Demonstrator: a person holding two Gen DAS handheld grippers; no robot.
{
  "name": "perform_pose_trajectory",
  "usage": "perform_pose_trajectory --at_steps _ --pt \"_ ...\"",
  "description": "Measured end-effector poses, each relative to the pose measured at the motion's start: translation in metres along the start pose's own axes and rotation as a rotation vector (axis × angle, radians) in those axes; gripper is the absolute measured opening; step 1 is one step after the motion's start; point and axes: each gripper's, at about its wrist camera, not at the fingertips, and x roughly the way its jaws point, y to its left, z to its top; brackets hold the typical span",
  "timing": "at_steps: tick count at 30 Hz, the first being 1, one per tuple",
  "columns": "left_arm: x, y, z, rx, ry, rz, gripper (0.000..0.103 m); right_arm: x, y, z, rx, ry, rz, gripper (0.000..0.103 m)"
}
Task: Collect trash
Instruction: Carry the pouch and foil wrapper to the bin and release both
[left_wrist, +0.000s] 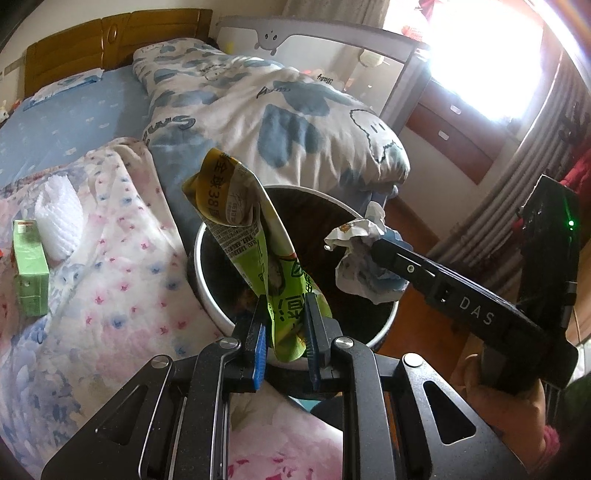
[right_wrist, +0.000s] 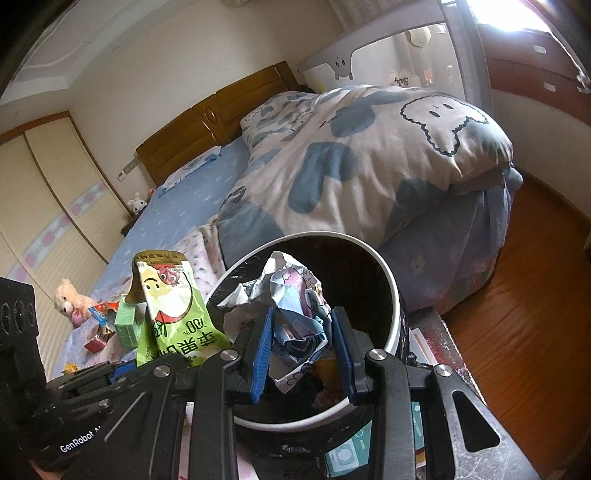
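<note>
My left gripper (left_wrist: 286, 325) is shut on a green snack bag (left_wrist: 255, 236), held over the near rim of the round white trash bin (left_wrist: 201, 254). My right gripper (right_wrist: 303, 343) is shut on a crumpled paper wrapper (right_wrist: 295, 306), held above the bin's opening (right_wrist: 393, 295). In the left wrist view the right gripper (left_wrist: 380, 245) reaches in from the right with the crumpled wrapper (left_wrist: 360, 258) over the bin. In the right wrist view the green bag (right_wrist: 173, 314) stands to the left of the bin, with the left gripper (right_wrist: 122, 367) below it.
The bin stands beside a bed with a floral pink blanket (left_wrist: 110, 288) and a blue-and-white duvet (left_wrist: 266, 107). A green box (left_wrist: 31, 266) and white foam mesh (left_wrist: 59, 218) lie on the blanket. More wrappers (right_wrist: 101, 321) and a plush toy (right_wrist: 68, 299) lie further along. Wooden floor (right_wrist: 517, 295) is to the right.
</note>
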Motion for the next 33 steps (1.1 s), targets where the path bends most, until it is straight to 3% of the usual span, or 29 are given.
perform_pose_trajectory --at_steps 10,14,21,25,33 --pt "0.005 0.002 0.002 -0.020 0.022 -0.008 0.019 0.012 -0.003 0.005 -0.008 0.031 -0.018 0.036" --pt "0.000 0.006 -0.001 -0.030 0.007 0.007 0.041 0.014 -0.005 0.006 0.000 0.041 -0.022 0.046" --pt "-0.018 0.020 -0.016 -0.076 -0.015 0.021 0.045 0.010 -0.002 0.002 0.010 0.033 -0.014 0.055" --pt "-0.027 0.034 -0.030 -0.106 -0.019 0.047 0.046 0.005 0.006 -0.002 0.004 0.019 -0.008 0.068" --pt "-0.055 0.077 -0.063 -0.197 -0.031 0.116 0.048 -0.001 0.034 -0.015 -0.008 0.010 0.041 0.073"
